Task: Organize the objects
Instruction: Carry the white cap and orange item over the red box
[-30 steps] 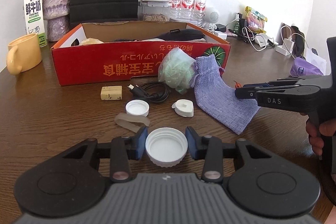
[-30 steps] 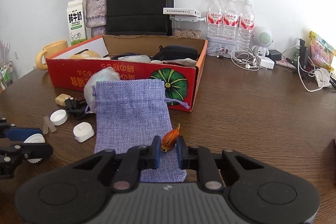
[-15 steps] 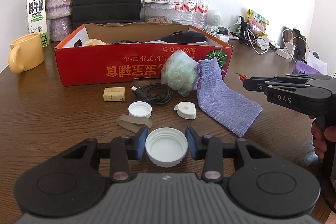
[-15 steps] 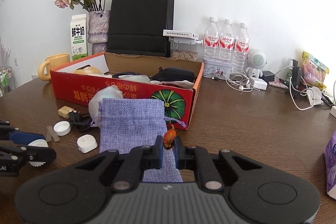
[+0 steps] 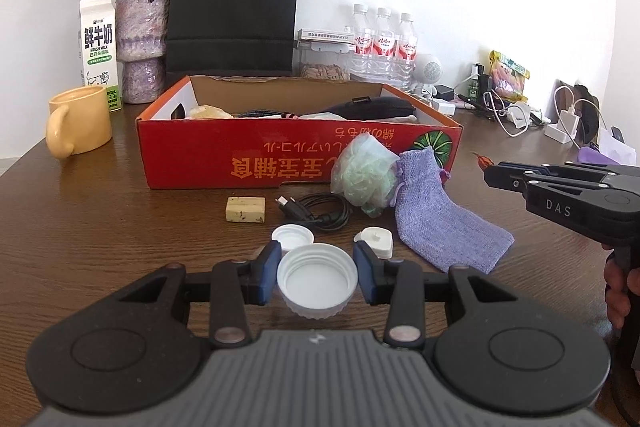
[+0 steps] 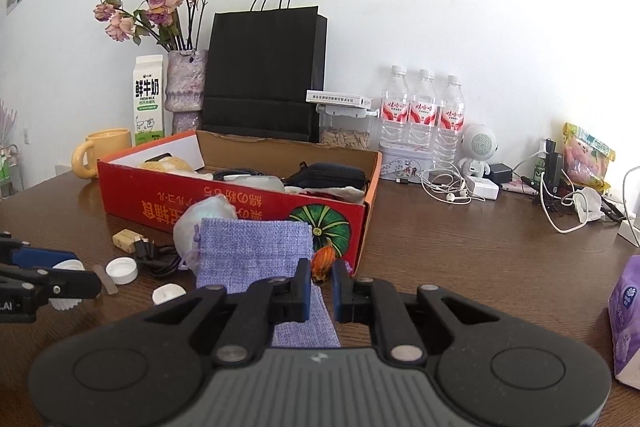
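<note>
My left gripper is shut on a large white bottle cap and holds it above the table, near the front. My right gripper is shut on a small orange object, raised over the purple cloth pouch. The right gripper also shows in the left wrist view, with the orange object at its tip. The red cardboard box stands behind, open, with several items inside.
On the table before the box lie a tan block, a black cable, a small white cap, a white heart-shaped piece and a green bundle. A yellow mug, milk carton, vase, black bag and bottles stand behind.
Both grippers have risen from the table, each with its object. The right gripper lifted the orange object up off the pouch toward the box.
</note>
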The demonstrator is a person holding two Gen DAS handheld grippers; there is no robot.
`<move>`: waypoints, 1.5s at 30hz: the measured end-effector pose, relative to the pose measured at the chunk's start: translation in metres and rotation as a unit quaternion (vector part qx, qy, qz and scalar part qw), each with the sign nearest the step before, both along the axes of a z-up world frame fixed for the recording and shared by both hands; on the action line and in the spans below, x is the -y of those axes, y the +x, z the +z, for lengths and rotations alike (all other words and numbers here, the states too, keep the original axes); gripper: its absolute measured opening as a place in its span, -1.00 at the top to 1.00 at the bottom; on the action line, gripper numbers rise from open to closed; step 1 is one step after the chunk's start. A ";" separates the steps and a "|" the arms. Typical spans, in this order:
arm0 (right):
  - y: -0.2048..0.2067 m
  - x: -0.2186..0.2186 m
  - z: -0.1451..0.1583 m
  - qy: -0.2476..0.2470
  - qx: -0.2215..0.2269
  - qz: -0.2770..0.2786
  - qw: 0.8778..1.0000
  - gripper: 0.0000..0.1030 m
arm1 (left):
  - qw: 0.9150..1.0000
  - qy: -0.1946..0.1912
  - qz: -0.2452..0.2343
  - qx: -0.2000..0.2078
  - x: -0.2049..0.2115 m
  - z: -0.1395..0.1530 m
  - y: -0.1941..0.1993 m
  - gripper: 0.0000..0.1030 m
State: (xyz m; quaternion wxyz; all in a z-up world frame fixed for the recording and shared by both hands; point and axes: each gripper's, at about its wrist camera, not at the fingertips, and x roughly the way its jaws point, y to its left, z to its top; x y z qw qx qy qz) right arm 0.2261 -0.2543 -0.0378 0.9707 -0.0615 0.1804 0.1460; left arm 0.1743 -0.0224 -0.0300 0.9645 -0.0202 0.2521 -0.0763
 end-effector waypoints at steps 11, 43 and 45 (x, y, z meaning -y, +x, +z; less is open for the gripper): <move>-0.001 -0.017 0.005 0.009 0.037 0.021 0.999 0.81 | 1.000 0.014 0.024 0.014 -0.003 0.007 0.009 0.21; 0.105 -0.080 0.049 0.051 0.079 0.087 0.992 0.81 | 0.992 0.003 0.081 0.100 -0.015 0.065 0.141 0.21; 0.114 -0.080 0.047 0.049 0.074 0.086 0.992 0.81 | 0.991 0.003 0.080 0.104 -0.014 0.065 0.153 0.21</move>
